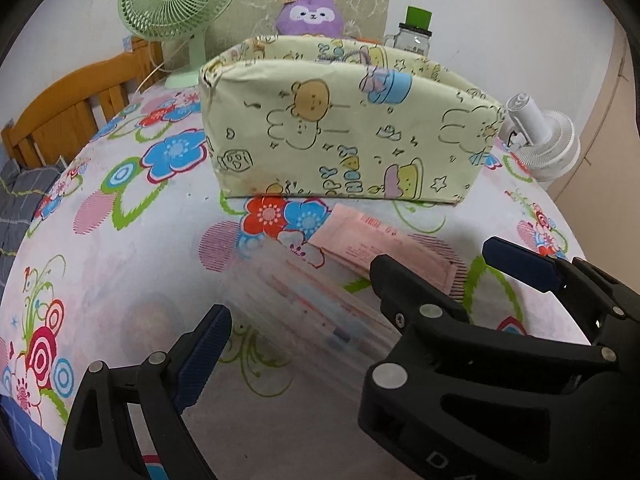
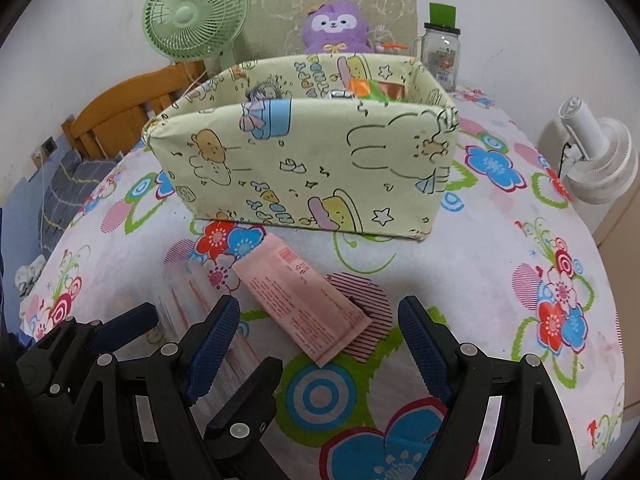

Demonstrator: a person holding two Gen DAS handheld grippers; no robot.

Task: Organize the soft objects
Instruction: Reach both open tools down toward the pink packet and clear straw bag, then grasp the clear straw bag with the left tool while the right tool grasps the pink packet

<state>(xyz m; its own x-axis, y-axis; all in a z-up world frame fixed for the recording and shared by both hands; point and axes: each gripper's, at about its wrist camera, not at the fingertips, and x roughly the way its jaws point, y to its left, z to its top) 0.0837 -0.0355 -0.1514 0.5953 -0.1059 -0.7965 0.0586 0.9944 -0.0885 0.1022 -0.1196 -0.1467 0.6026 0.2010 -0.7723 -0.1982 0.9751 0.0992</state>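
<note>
both grippers, left (image 1: 312, 320) and right (image 2: 318, 344), jaws wide and empty, just short of pink packet (image 2: 306, 300) lying before box (image 2: 304, 164) on worktop (image 2: 460, 276).

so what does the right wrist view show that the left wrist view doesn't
Only the right wrist view: the things inside the box, orange and green, and the pink packet's whole length between the open right tongs. Only the left wrist view: a blurred clear packet between the open left tongs. Both: the box, purple plush toy, green fan, jar and white fan.
</note>
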